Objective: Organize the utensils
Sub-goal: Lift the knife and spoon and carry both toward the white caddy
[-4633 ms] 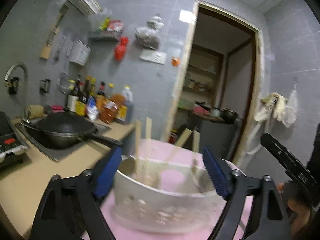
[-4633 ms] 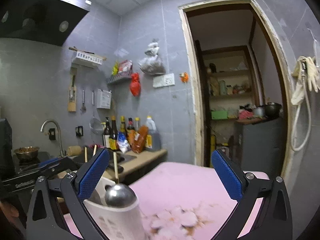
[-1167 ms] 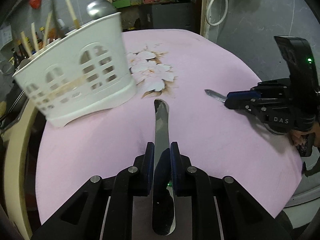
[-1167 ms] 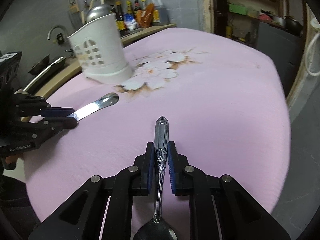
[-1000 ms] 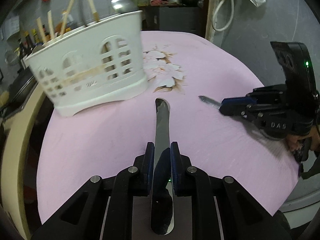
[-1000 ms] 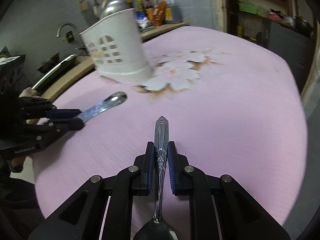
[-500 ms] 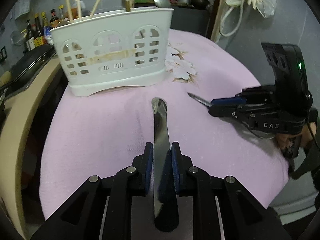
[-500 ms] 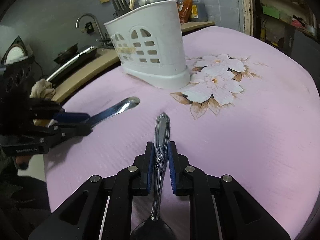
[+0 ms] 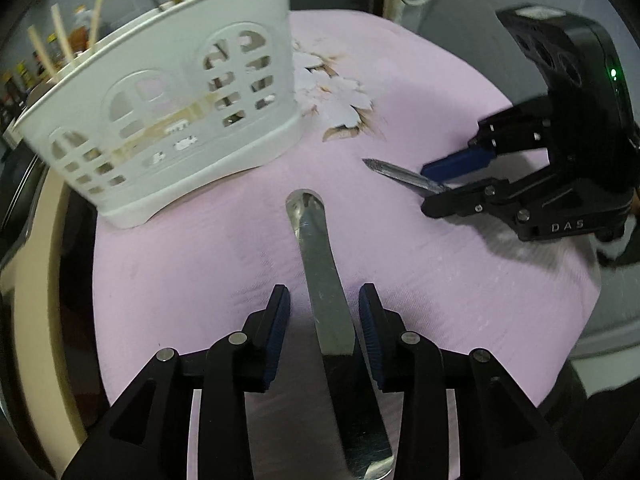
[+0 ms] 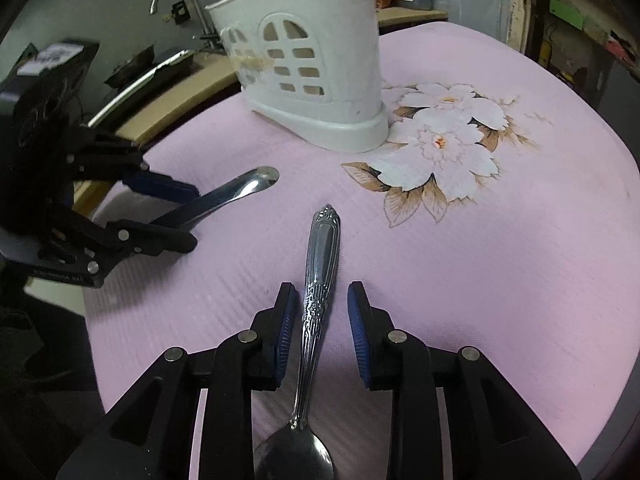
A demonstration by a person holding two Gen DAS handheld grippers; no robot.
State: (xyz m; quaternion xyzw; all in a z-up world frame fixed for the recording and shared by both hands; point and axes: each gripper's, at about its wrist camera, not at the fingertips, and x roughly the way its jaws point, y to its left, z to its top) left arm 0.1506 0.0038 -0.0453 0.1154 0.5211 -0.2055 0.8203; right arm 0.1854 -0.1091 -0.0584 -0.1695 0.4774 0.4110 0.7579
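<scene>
Pink flowered table (image 10: 520,240) bearing a white slotted plastic utensil caddy (image 10: 320,80). Left gripper (image 9: 324,312), just opening, straddles a plain flat steel handle (image 9: 320,264); right gripper (image 10: 322,308), likewise loosened, flanks an ornate steel spoon (image 10: 320,272) lying flat.

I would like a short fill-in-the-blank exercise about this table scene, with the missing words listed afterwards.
1. The white utensil caddy stands on a ___ tablecloth.
2. Between the fingers of the right hand-held gripper lies the ornate handle of a ___.
3. The cloth's printed flowers are ___ in colour.
4. The left hand-held gripper has its jaws ___ around a plain metal handle.

Missing words: pink; spoon; white; open
</scene>
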